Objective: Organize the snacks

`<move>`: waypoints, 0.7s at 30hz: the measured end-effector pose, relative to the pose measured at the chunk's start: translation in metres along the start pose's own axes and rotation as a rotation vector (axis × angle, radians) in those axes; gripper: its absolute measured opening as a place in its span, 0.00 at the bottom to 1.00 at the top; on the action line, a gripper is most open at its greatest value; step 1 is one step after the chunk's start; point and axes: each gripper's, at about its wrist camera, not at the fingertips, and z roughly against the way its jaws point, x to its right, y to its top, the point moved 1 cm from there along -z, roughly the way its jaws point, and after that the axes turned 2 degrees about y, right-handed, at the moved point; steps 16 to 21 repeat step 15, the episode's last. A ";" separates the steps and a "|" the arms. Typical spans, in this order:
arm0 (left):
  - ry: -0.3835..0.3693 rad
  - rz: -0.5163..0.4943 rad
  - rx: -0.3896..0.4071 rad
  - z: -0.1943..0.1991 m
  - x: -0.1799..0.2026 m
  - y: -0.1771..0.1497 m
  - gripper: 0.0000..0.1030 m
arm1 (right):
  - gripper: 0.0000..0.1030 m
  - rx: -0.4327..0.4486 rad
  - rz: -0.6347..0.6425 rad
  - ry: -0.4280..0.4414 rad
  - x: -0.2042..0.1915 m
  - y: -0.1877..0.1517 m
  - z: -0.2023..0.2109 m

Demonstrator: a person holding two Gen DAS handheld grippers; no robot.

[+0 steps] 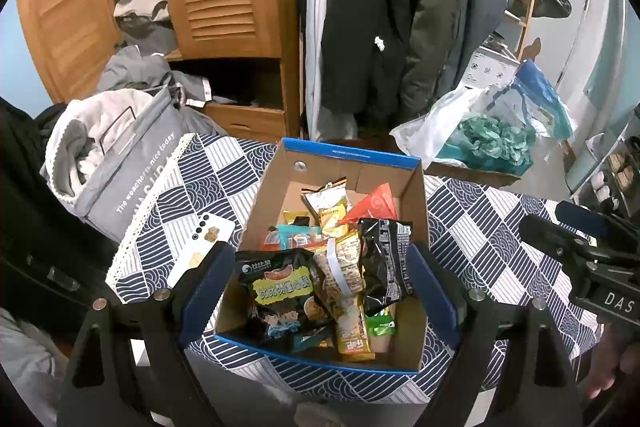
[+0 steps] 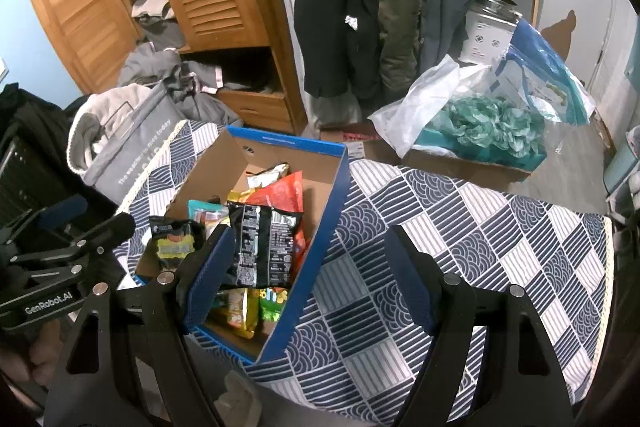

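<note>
Clothing is seen piled in a grey fabric basket at the far left, just beyond the tabletop's edge. A white phone is laid on the patterned tablecloth, just beside the left wall of the cardboard box. The box, brown inside with blue rims, is set on the tabletop and is filled with snack packets. A black snack bag with yellow lettering is propped at the near left of the box, a yellow peanut packet is leaned in the middle, and a black bag with white print is stood to its right. An orange-red packet is lodged toward the far right corner.

The left tongs are held open over the near part of the box, the fingers standing either side of it with nothing pressed between them. The right tongs are likewise held open, with nothing gripped; the left finger is seen in front of the box's contents, the right finger over bare cloth to the right of the box. Whether either pair touches the box cannot be told.

Beyond the tabletop at the right, a white plastic bag and crumpled teal paper are seen in a second carton.
</note>
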 end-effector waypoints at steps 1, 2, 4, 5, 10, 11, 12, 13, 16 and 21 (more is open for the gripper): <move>0.000 -0.001 0.001 0.000 0.000 0.000 0.86 | 0.75 0.000 0.001 0.000 0.000 0.000 0.000; 0.000 -0.002 0.001 0.001 0.000 -0.001 0.86 | 0.75 -0.001 0.001 -0.001 0.000 0.000 0.000; 0.000 -0.008 0.002 -0.001 0.001 0.000 0.86 | 0.75 -0.001 0.000 -0.001 0.000 0.000 0.000; 0.000 -0.010 0.002 -0.001 0.002 0.000 0.86 | 0.75 -0.002 -0.001 -0.001 0.000 0.000 0.000; -0.003 -0.015 0.008 -0.002 0.003 0.001 0.86 | 0.75 -0.002 0.000 0.000 0.000 0.001 0.000; -0.004 -0.016 0.007 -0.002 0.003 0.001 0.86 | 0.75 -0.002 -0.001 0.000 0.000 0.000 0.000; -0.003 -0.017 0.007 -0.002 0.003 0.001 0.86 | 0.75 -0.002 -0.001 -0.001 0.000 0.001 0.000; -0.002 -0.020 0.006 -0.002 0.003 0.001 0.86 | 0.75 -0.002 0.000 -0.001 0.000 0.001 0.000; -0.003 -0.023 0.000 -0.002 0.004 0.001 0.86 | 0.75 -0.002 -0.001 -0.001 0.000 0.000 0.000; -0.003 -0.023 0.000 -0.002 0.004 0.001 0.86 | 0.75 -0.002 -0.001 -0.001 0.000 0.000 0.000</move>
